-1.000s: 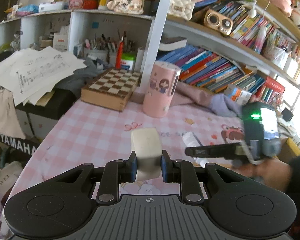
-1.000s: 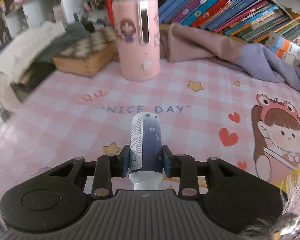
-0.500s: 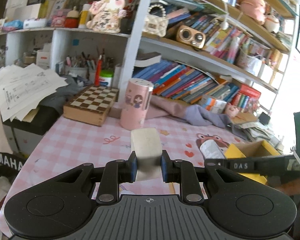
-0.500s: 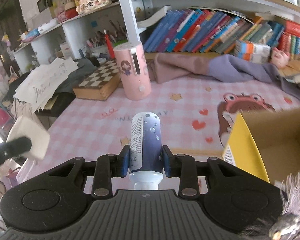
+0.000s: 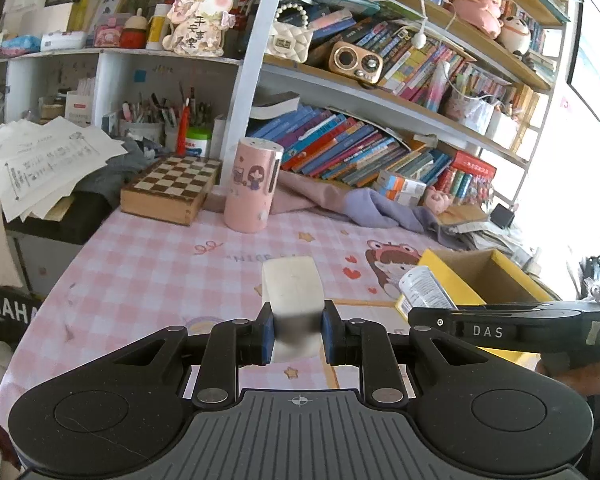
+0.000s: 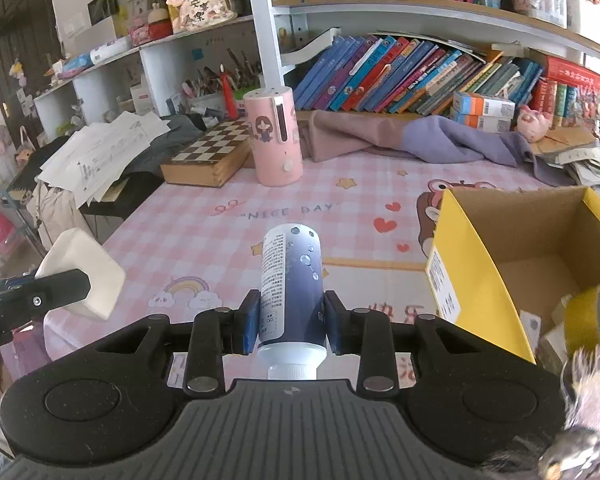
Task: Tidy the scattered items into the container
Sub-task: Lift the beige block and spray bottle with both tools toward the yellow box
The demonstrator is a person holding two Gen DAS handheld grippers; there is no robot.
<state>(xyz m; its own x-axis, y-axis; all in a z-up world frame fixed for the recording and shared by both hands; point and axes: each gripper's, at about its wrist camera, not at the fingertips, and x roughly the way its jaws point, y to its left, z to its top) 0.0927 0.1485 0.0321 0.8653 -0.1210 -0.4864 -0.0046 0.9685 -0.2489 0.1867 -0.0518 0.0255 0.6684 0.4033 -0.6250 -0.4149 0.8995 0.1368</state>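
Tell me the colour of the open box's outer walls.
Yellow outside, plain brown cardboard inside; the box shows best in the right wrist view.

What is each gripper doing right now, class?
Left gripper: closed on a white block.
Right gripper: closed on a blue bottle.
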